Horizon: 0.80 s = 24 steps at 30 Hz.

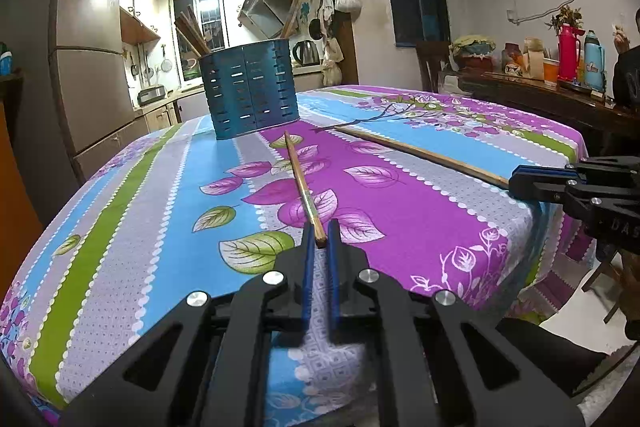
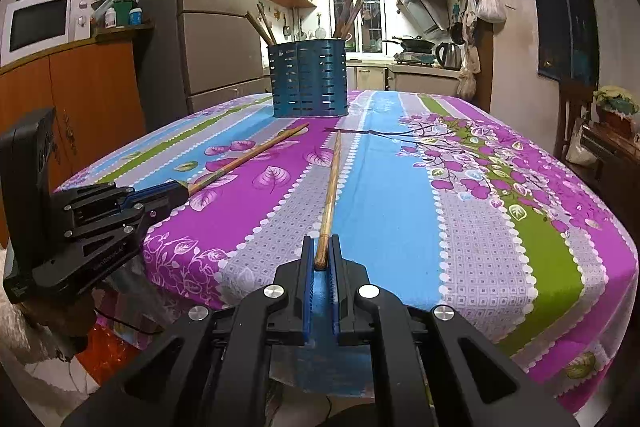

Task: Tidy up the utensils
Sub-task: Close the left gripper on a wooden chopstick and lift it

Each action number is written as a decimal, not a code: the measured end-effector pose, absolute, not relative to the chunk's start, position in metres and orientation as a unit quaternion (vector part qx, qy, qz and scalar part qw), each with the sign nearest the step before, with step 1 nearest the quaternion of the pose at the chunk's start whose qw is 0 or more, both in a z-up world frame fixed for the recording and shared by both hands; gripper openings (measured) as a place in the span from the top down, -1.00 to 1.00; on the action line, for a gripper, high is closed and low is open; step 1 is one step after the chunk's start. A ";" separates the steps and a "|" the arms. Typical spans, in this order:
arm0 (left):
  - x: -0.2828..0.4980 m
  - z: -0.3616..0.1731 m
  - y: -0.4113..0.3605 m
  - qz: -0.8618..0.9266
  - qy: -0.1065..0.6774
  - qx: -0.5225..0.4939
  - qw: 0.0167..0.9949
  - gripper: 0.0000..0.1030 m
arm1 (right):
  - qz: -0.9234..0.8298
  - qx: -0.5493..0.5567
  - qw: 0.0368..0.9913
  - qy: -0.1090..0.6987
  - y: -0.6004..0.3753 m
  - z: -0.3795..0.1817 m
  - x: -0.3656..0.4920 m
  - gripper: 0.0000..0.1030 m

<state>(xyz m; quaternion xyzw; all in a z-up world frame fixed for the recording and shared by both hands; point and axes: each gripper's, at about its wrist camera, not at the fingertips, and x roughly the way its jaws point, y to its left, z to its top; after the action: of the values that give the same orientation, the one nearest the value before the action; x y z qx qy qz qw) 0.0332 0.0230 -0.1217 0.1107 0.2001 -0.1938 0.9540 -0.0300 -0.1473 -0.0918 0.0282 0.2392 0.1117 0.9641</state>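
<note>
A blue slotted utensil holder [image 1: 250,91] stands at the far side of the table, also in the right wrist view [image 2: 307,79], with several chopsticks in it. My left gripper [image 1: 319,233] is shut on the near end of a wooden chopstick [image 1: 301,179] that lies on the cloth pointing at the holder. My right gripper [image 2: 322,249] is shut on the near end of a second chopstick [image 2: 332,187], also lying towards the holder. Each gripper shows in the other's view: the right one [image 1: 516,183] and the left one [image 2: 180,191].
The table [image 1: 160,187] has a floral striped cloth and its near edge lies under both grippers. A side table with thermoses [image 1: 576,55] stands to the right. A cabinet with a microwave [image 2: 40,23] stands to the left.
</note>
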 end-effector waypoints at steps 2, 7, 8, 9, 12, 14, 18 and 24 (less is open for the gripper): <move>0.034 -0.122 0.023 -0.194 0.201 0.108 0.954 0.91 | 0.109 0.032 0.964 0.240 -0.147 -0.091 -0.030 0.85; 0.033 -0.116 0.023 -0.191 0.208 0.110 0.953 0.92 | 0.112 0.035 0.965 0.236 -0.149 -0.082 -0.033 0.86; 0.032 -0.114 0.023 -0.190 0.206 0.110 0.954 0.92 | 0.112 0.032 0.966 0.230 -0.149 -0.079 -0.034 0.86; 0.030 -0.110 0.024 -0.189 0.203 0.109 0.955 0.92 | 0.112 0.024 0.969 0.221 -0.149 -0.073 -0.037 0.87; 0.026 -0.095 0.027 -0.186 0.188 0.106 0.959 0.92 | 0.112 0.010 0.974 0.197 -0.150 -0.057 -0.043 0.87; 0.020 -0.082 0.028 -0.184 0.170 0.107 0.962 0.92 | 0.110 0.005 0.977 0.184 -0.153 -0.046 -0.044 0.87; 0.010 -0.057 0.029 -0.164 0.127 0.116 0.971 0.93 | 0.108 -0.003 0.982 0.156 -0.159 -0.023 -0.045 0.87; 0.009 -0.042 0.023 -0.140 0.089 0.146 0.975 1.00 | 0.111 -0.014 0.984 0.138 -0.163 -0.005 -0.040 0.87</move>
<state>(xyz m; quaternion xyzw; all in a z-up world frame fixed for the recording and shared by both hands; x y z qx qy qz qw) 0.0093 0.0234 -0.0420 0.1457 0.0893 -0.1400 0.9753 -0.0402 -0.1626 -0.0050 -0.0137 0.1375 0.1106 0.9842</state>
